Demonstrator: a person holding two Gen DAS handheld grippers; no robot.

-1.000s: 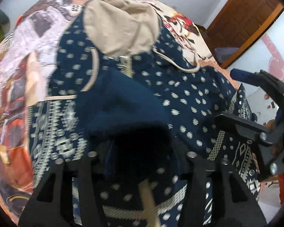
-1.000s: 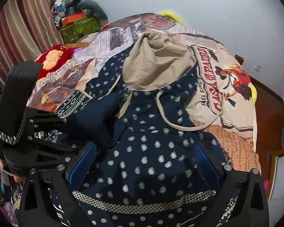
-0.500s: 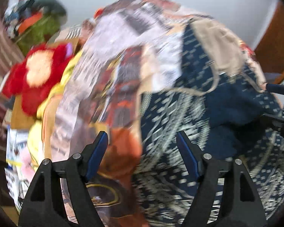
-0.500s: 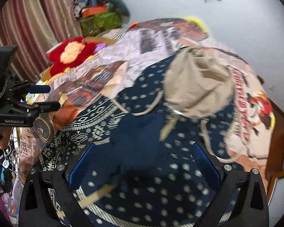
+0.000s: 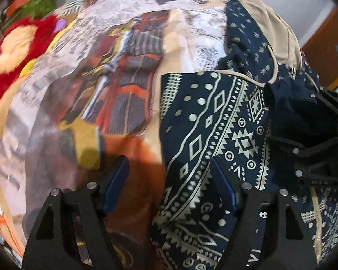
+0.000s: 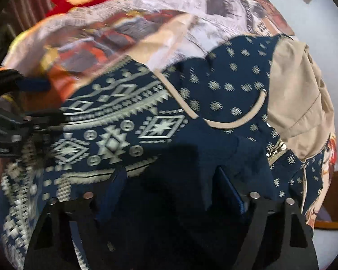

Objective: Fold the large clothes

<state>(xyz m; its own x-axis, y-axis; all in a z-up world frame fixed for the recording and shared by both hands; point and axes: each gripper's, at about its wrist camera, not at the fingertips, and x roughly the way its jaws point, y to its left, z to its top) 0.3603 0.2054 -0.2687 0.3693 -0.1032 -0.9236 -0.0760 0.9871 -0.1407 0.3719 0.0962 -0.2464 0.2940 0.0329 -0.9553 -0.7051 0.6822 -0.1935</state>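
Observation:
A large navy hooded garment (image 5: 225,130) with white geometric print and a beige hood (image 5: 279,33) lies on the bed. It also shows in the right wrist view (image 6: 146,121), with its beige hood (image 6: 297,103) at the right. My left gripper (image 5: 169,180) is open and empty, low over the garment's left edge, straddling cloth and bedsheet. My right gripper (image 6: 169,180) is open over the dark plain navy fold of the garment. The right gripper shows at the right edge of the left wrist view (image 5: 321,139). The left gripper shows at the left edge of the right wrist view (image 6: 22,112).
The bed carries a printed newspaper-pattern sheet (image 5: 97,72). A red and yellow plush toy (image 5: 13,51) lies at the bed's left side. A wooden door (image 5: 321,56) stands at the far right by a pale wall.
My left gripper let go of the navy cloth, swung left and came down over the garment's left edge. My right gripper moved left and lower toward the dark fold.

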